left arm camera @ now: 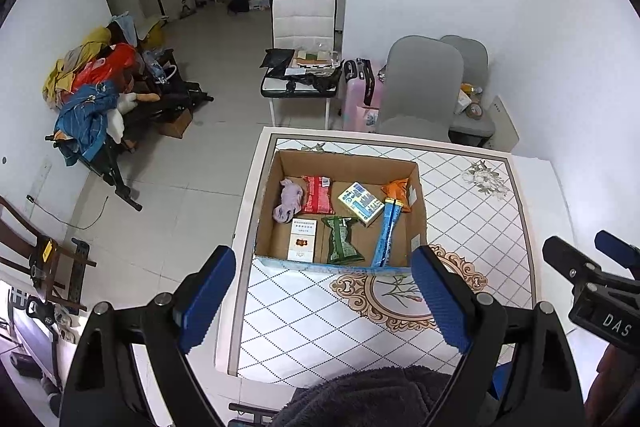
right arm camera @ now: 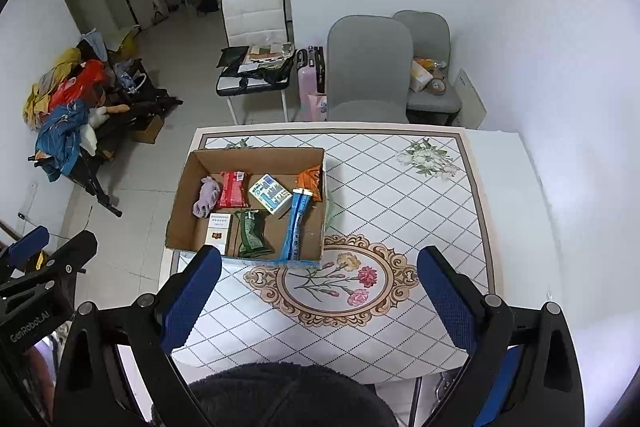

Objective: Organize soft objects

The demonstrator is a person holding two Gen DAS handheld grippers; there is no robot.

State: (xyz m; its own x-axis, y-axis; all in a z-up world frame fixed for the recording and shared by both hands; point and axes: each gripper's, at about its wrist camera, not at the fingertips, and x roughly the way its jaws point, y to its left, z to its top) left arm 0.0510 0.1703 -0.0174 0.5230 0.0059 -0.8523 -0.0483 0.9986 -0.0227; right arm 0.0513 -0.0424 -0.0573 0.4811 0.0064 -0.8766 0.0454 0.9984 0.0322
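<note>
An open cardboard box (left arm camera: 416,227) (right arm camera: 184,187) stands on the patterned table. Inside lie a lilac cloth (left arm camera: 289,199) (right arm camera: 207,201), a red packet (left arm camera: 317,194) (right arm camera: 233,189), a white carton (left arm camera: 302,239) (right arm camera: 219,229), a green pouch (left arm camera: 341,241) (right arm camera: 251,233), a pale printed box (left arm camera: 361,203) (right arm camera: 271,195), a blue tube pack (left arm camera: 387,233) (right arm camera: 296,227) and an orange packet (left arm camera: 399,193) (right arm camera: 311,181). My left gripper (left arm camera: 324,301) is open and empty, above the table's near left side. My right gripper (right arm camera: 320,301) is open and empty, nearer the table's middle.
The table (left arm camera: 480,223) (right arm camera: 404,203) has a floral cloth. Grey chairs (left arm camera: 420,87) (right arm camera: 368,67) stand behind it, and a white chair (left arm camera: 302,27) holds clutter. A clothes pile (left arm camera: 92,95) lies left on the floor. A dark fleece sleeve (left arm camera: 360,399) (right arm camera: 288,395) is at the bottom.
</note>
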